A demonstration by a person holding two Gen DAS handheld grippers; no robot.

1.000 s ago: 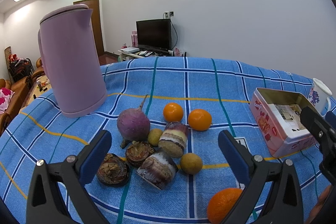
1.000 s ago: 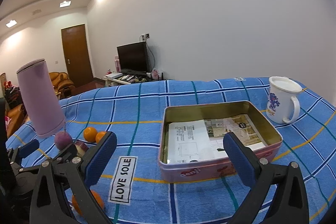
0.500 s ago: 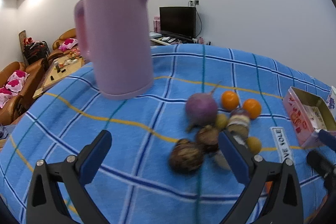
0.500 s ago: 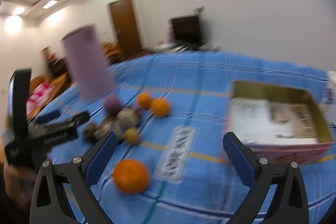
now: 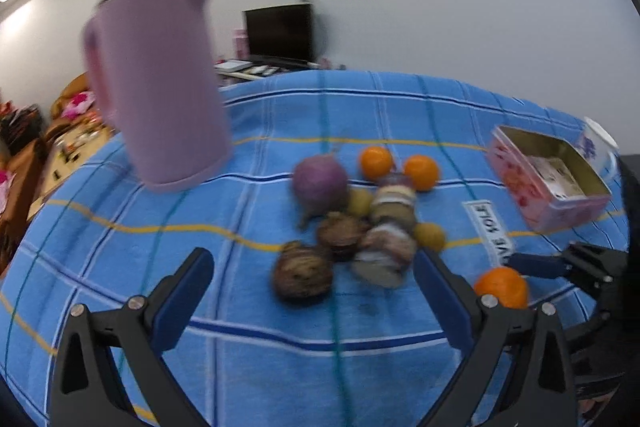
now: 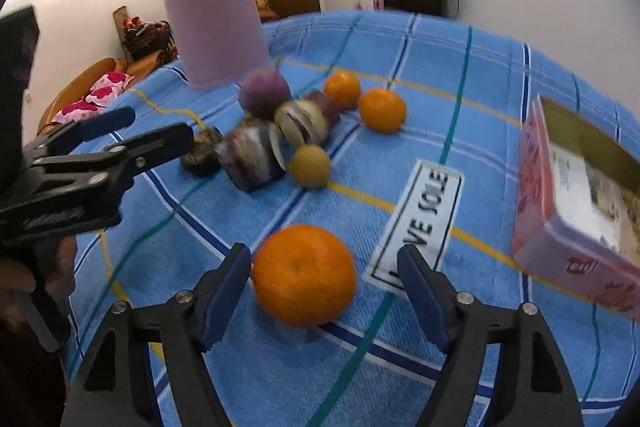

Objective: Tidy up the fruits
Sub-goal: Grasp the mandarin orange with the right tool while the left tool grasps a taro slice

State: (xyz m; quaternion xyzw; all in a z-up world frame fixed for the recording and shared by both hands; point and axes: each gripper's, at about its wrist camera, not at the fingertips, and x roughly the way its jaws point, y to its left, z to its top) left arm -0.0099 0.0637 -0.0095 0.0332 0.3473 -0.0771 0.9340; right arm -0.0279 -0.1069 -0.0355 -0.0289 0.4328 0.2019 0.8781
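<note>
A lone orange (image 6: 304,275) lies on the blue checked cloth (image 6: 440,67), between the fingers of my right gripper (image 6: 322,259). The jaws are closing; the left pad is almost at the peel and the right pad stands clear of it. In the left wrist view the same orange (image 5: 500,287) shows at the lower right. Farther back is a pile: two oranges (image 6: 342,89), a purple turnip (image 5: 320,183), banded purple-white cut pieces (image 5: 394,207), brown lumps (image 5: 302,275) and small yellow fruits (image 5: 430,235). My left gripper (image 5: 312,263) hangs open before the pile, holding nothing.
A pink tin (image 6: 576,223) with papers inside stands open at the right, a white mug (image 5: 600,143) behind it. A tall lilac kettle (image 5: 160,87) stands at the back left. A white cloth label (image 6: 420,223) lies between orange and tin.
My right gripper swung left and down, from facing the tin to straddling the lone orange, and its jaws narrowed. My left gripper shifted sideways, so the kettle looms larger.
</note>
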